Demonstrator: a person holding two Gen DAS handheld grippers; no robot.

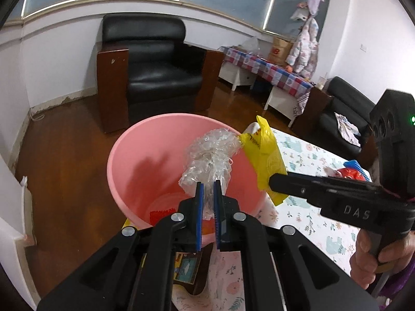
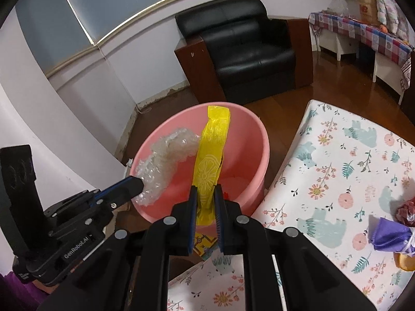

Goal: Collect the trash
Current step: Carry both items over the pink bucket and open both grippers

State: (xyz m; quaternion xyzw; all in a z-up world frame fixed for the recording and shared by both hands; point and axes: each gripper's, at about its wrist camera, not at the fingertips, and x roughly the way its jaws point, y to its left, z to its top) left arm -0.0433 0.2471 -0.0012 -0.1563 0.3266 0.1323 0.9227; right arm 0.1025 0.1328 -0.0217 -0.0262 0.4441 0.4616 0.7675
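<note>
A pink bucket [image 1: 124,155] stands beside the table; it also shows in the right wrist view [image 2: 249,140]. My left gripper [image 1: 208,185] is shut on a wad of clear bubble wrap [image 1: 210,153] and holds it over the bucket's mouth; the wrap also shows in the right wrist view [image 2: 166,163]. My right gripper [image 2: 206,189] is shut on a yellow plastic wrapper [image 2: 211,155] and holds it over the bucket beside the wrap; the wrapper also shows in the left wrist view [image 1: 264,155]. Something red [image 1: 160,213] lies on the bucket's floor.
The table has a floral cloth [image 2: 337,171]. On it lie a purple bag [image 2: 386,235], a dark red wrapper [image 2: 406,211] and, in the left wrist view, red and blue trash [image 1: 351,172]. A black armchair [image 1: 153,70] stands behind the bucket on the wooden floor.
</note>
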